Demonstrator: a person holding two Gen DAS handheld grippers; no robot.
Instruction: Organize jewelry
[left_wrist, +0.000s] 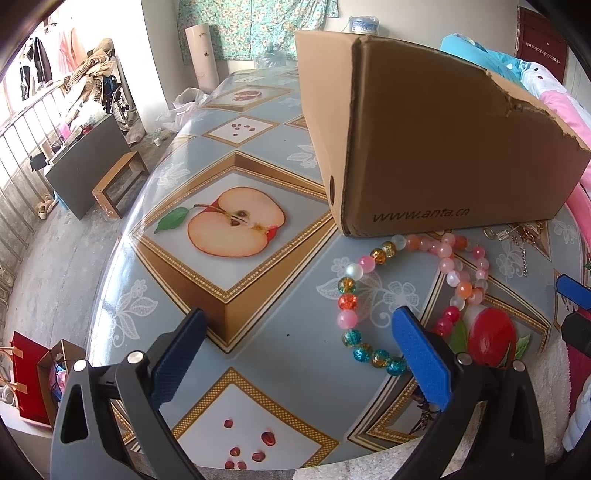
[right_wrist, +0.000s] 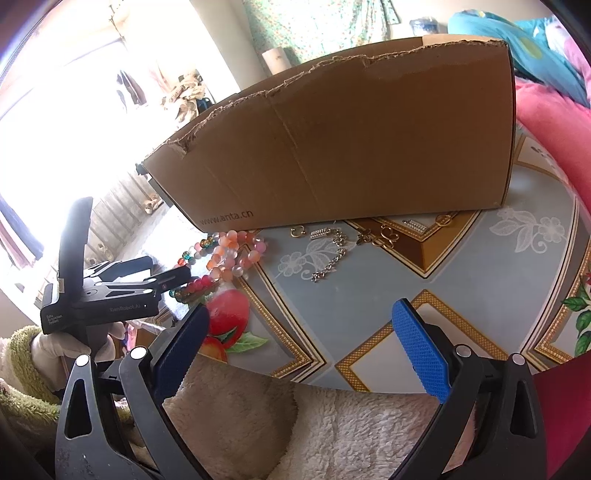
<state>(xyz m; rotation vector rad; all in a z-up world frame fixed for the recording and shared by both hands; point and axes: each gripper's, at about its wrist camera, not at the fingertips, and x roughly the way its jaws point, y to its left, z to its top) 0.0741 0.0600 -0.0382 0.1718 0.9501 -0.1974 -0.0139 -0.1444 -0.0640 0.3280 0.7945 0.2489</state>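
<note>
Hovering low over the near table edge, left gripper (left_wrist: 299, 350) is spread wide and empty, its right finger just beside the near arc of the multicolour bead bracelet (left_wrist: 349, 295). Right gripper (right_wrist: 301, 347) is likewise wide apart, empty, near edge, over the white fleece.

Jewelry: multicolour bracelet lies flat on the patterned tablecloth (left_wrist: 258, 325), overlapping a pink-orange bead bracelet (left_wrist: 469, 273) to its far right; a red bead strand (right_wrist: 199, 285) lies by them. Chain (right_wrist: 328, 264) and small gold and silver pieces (right_wrist: 380, 236) lie further right, close to the cardboard box (left_wrist: 443, 147), which stands far of everything, open top, torn rim.

Likely step: left gripper picks up the multicolour bracelet. Doing it well: shift right so one finger lands inside the loop and one outside, straddle a single bead run away from the overlap, press down to the cloth, then close. Beads are round and may roll out; pinch between beads on the cord. Lift slowly so the pink one doesn't drag along, then clear the box wall.
</note>
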